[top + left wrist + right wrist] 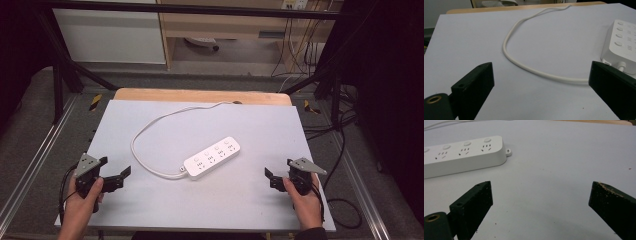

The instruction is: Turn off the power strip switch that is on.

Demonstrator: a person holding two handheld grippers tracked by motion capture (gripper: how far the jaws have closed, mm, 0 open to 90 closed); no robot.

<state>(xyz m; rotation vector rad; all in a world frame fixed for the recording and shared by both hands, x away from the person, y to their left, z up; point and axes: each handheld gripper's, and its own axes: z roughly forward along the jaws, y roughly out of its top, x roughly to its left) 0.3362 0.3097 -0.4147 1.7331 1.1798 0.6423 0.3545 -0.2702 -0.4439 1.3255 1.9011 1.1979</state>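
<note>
A white power strip [212,158] lies flat on the pale table sheet [200,200], between the two grippers and well apart from both. The left gripper [114,172] has its jaws spread wide with nothing between them; ahead of it and off to its right sits the strip's cord end, and the white cord [145,135] loops across the sheet in front of its jaws. The right gripper [272,178] also stands wide and holds nothing; the strip's far end lies ahead and to its left, sockets facing up. Each hand rests near the table's near edge.
</note>
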